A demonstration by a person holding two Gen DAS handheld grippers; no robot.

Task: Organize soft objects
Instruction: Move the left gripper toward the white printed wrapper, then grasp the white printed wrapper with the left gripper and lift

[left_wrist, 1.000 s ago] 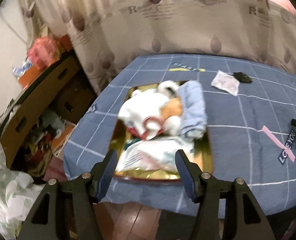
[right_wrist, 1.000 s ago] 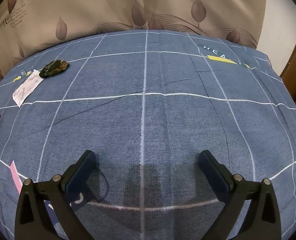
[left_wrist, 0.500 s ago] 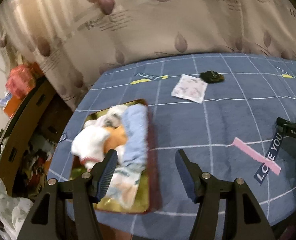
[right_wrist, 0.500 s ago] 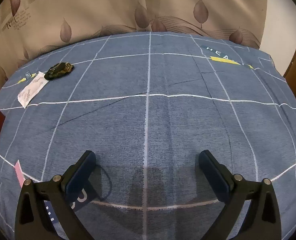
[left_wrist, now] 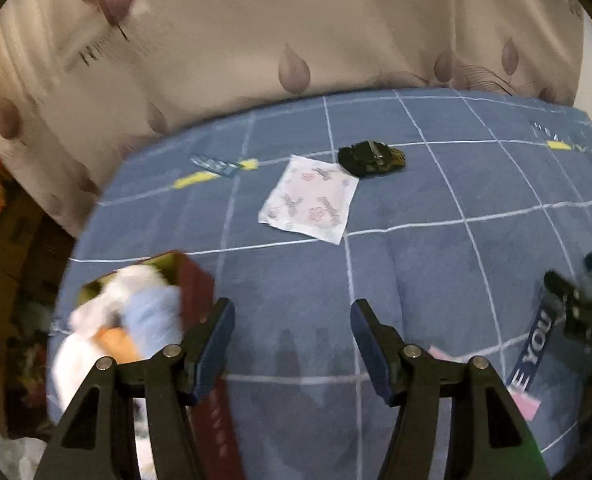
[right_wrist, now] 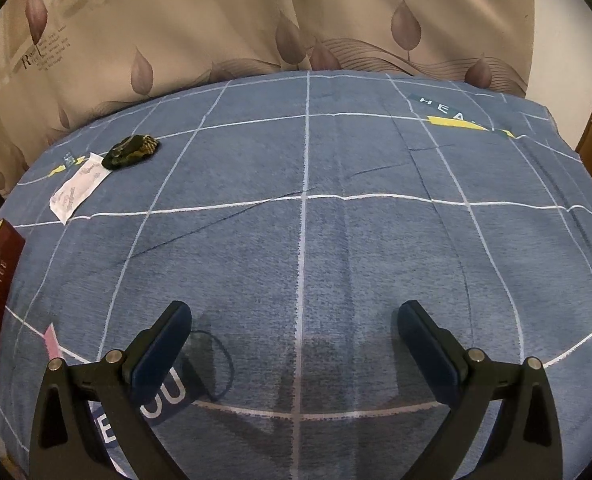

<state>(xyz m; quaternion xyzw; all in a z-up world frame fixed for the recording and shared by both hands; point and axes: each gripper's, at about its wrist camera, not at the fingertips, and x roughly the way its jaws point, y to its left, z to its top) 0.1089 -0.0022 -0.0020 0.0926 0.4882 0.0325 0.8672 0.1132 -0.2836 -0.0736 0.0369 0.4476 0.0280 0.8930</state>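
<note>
Two tools spread, empty; flat floral white packet touches crumpled dark cloth.

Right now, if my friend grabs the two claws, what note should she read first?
Left claw: open, empty, over the blue bedspread.
Right claw: open, empty.
Red box at the left edge holds a blue towel and white soft things.
Left to sort, by the look of it: flowery white packet and the dark bundle beside it, far side.

Light: dim, warm | left view motion-blurred | fisheye edges bent, dark
</note>
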